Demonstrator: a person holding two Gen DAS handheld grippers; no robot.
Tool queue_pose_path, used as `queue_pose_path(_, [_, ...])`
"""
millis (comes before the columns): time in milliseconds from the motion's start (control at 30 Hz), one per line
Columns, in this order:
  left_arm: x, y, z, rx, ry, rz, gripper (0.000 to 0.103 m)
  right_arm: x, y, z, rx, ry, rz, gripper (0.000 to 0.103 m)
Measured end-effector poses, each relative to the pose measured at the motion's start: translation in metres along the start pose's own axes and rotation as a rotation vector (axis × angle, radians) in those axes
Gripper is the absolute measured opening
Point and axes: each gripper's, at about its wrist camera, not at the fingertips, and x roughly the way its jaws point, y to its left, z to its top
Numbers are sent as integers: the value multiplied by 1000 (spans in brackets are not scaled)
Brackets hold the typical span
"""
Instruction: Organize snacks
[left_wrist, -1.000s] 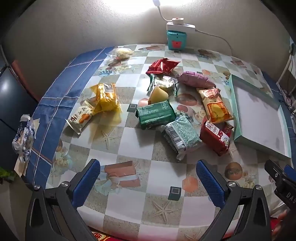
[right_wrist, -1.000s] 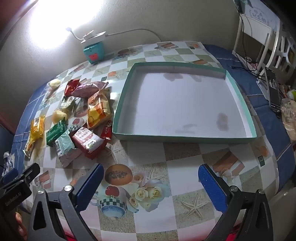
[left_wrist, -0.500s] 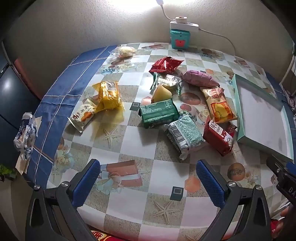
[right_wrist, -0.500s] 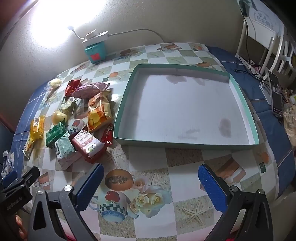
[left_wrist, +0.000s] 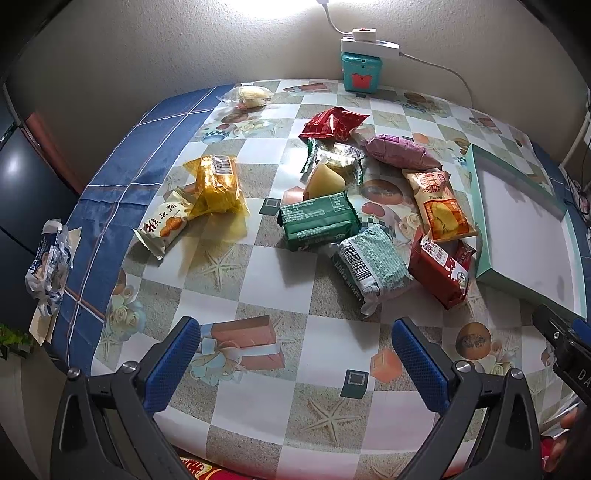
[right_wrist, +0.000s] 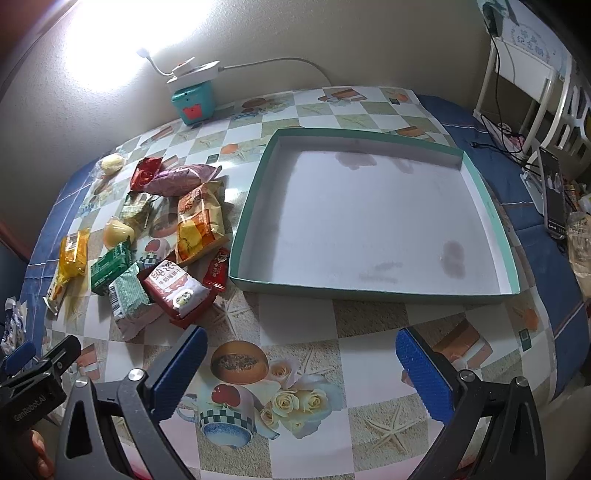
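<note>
My left gripper (left_wrist: 295, 354) hung spread; red snack pack (left_wrist: 439, 269) lay far-right of it, nearer my spread right gripper (right_wrist: 301, 354).

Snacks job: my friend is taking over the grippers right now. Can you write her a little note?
Left gripper: open, holding nothing, above the table facing the snacks.
Right gripper: open, holding nothing, in front of the tray.
Snacks: all loose on the table, left of the tray; one pale snack lies apart near the wall.
Done: nothing; tray holds no snacks.
Left: move every snack into the tray.
</note>
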Motion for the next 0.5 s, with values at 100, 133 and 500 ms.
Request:
queue_pose_path(100, [1, 0, 0, 2, 4, 2, 103, 0, 0, 0, 1, 1, -1, 103])
queue_pose_path(133, [1, -1, 0, 3, 4, 3, 103, 0, 0, 0, 1, 2, -1, 103])
queue_pose_path(500, [2, -1, -1, 5, 8, 2, 103, -2, -3, 3, 1, 7, -1, 103])
